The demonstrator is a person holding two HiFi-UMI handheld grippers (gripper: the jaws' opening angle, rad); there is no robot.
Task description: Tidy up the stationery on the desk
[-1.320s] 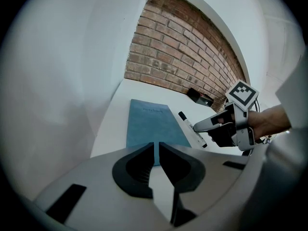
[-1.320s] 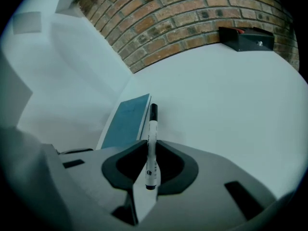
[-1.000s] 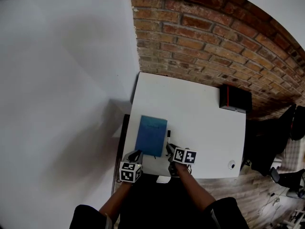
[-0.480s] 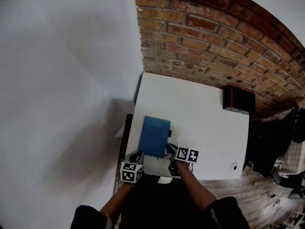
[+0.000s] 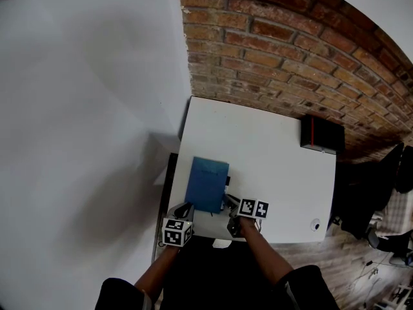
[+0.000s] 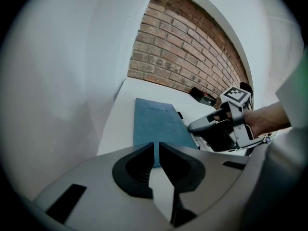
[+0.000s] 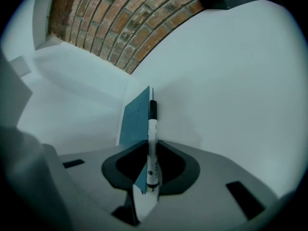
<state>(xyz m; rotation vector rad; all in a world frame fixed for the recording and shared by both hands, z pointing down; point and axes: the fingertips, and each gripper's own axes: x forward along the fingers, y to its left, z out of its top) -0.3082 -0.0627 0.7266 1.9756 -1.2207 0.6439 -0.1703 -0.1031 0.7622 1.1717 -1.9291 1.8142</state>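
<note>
**A:** What is hidden or hard to make out?

**B:** From the head view, the pen (image 7: 152, 129) is only a thin dark sliver along the right long edge of the blue notebook (image 5: 206, 185). Its near end is covered by the right tool (image 7: 152, 148). In the left gripper view, the notebook's near short edge is cut off behind the left tool (image 6: 157, 146). I cannot tell whether the pen touches the desk (image 5: 271, 147) or sits just clear of it. The lettering on the notebook's cover is too small to read.

**A:** Which way does the pen lie?

**B:** Its long axis runs parallel to the notebook's right edge, just beside it. The black cap end points away from the person, toward the brick wall (image 5: 271, 50). The white barrel end sits between the right tool's jaws, which are pinched on it.

**A:** And the left tool?

**B:** It hovers at the notebook's near left corner. Its jaws are drawn almost together with nothing between them.

**A:** And the notebook itself?

**B:** It lies flat on the desk, with its long axis running from the person toward the brick wall. Well to its right, at the desk's far corner, stands a black box (image 5: 319, 134) with a red stripe.
</note>
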